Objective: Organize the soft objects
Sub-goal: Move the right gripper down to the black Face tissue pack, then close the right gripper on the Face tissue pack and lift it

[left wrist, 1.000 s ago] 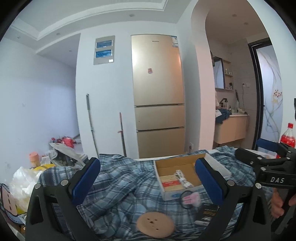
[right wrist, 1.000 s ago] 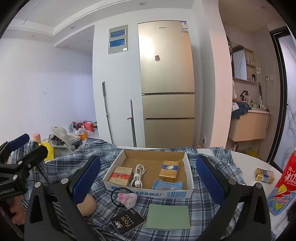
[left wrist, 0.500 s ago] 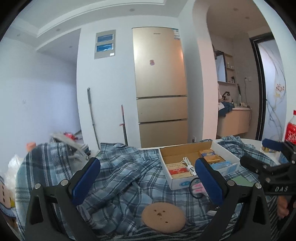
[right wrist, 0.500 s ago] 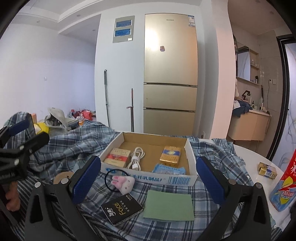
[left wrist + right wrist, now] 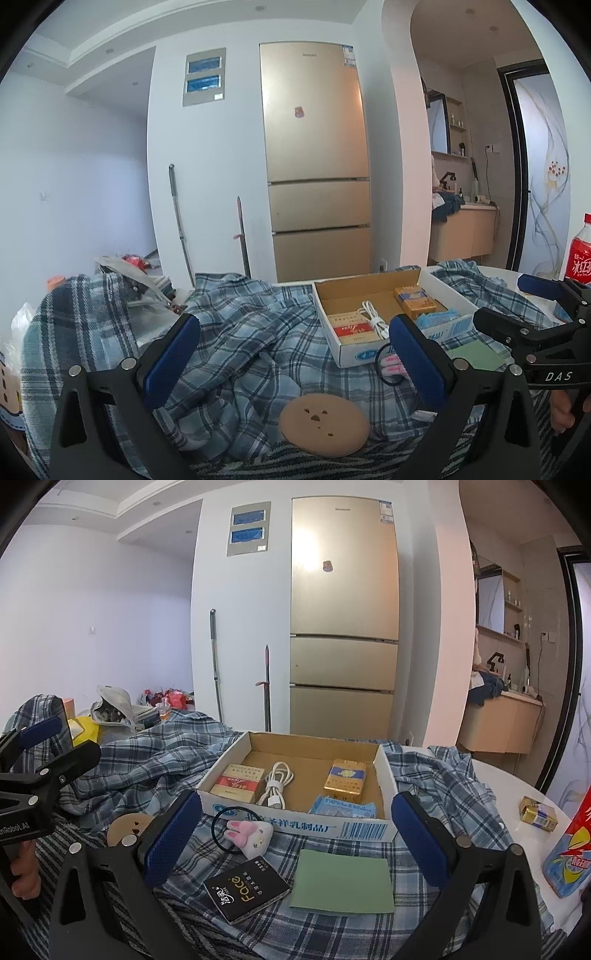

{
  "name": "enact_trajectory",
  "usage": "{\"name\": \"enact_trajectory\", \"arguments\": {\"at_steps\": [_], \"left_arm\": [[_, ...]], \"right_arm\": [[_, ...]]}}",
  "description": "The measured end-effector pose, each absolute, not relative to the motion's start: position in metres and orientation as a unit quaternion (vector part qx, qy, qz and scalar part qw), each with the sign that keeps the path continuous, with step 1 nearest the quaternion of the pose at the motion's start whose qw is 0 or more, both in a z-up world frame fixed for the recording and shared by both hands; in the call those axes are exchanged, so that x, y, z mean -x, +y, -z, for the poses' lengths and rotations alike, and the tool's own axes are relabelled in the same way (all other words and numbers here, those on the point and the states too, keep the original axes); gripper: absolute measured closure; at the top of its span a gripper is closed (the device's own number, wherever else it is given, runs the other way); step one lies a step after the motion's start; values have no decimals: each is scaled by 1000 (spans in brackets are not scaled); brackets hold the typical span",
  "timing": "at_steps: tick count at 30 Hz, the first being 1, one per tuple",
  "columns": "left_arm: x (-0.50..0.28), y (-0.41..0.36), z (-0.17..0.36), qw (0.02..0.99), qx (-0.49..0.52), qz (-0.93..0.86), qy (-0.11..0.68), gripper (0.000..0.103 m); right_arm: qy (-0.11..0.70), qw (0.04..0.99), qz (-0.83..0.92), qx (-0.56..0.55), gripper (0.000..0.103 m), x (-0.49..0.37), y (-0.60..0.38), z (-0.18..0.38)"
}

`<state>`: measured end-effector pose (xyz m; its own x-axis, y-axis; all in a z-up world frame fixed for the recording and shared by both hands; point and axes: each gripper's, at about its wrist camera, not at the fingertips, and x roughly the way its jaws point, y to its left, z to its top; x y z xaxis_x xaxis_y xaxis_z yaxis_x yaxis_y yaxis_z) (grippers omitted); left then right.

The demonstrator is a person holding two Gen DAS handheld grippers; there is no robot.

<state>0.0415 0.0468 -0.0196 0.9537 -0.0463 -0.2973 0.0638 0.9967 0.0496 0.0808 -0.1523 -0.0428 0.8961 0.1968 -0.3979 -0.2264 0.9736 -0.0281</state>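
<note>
Both grippers, left (image 5: 291, 354) and right (image 5: 295, 830), released, jaws wide, nothing held. Plaid shirt (image 5: 240, 343) lies crumpled across the table, bulk at 9-10 o'clock of the cardboard box (image 5: 295, 825), which sits on it. Likely light, limp, non-slip; I'd pinch a raised fold at 9 o'clock. Bunny hair tie (image 5: 249, 836) at box's 7 o'clock
</note>
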Motion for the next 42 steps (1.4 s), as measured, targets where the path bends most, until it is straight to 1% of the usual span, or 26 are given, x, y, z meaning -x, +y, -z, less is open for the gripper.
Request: {"name": "enact_trajectory", "arguments": {"at_steps": [6,11,13,15,18,22,24,25,28,31,35,40,42], "left_arm": [[-55,47,27,980,-28,30,193,0],[-67,43,36,969,-29,41,241,0],[-69,45,38,968,-25,40,248,0],[-69,46,39,966,-21,42,254,0],[-76,48,42,959,-20,44,280,0],[-82,47,49,950,-25,51,307,0],[-81,45,49,948,-29,57,311,0],[-80,44,50,948,-32,58,311,0],[-79,41,50,947,-39,65,311,0],[-79,41,50,947,-40,70,312,0],[-81,42,51,945,-36,73,316,0],[-81,42,51,945,-37,74,316,0],[-82,42,52,945,-37,74,318,0]], "right_arm": [[230,965,-120,33,0,-92,-151,49],[299,939,-167,37,0,-112,-144,64],[341,919,-195,27,0,-122,-144,69],[365,907,-212,19,0,-128,-144,72],[383,895,-220,54,0,-135,-137,73],[414,859,-264,144,1,-142,-116,84],[430,843,-278,165,7,-146,-111,90],[439,836,-285,166,9,-149,-111,93],[464,810,-311,178,10,-156,-107,103],[466,798,-321,207,14,-152,-102,111],[488,785,-330,188,19,-154,-103,120],[487,791,-320,187,22,-158,-109,123],[491,791,-318,180,34,-160,-110,121]]}}
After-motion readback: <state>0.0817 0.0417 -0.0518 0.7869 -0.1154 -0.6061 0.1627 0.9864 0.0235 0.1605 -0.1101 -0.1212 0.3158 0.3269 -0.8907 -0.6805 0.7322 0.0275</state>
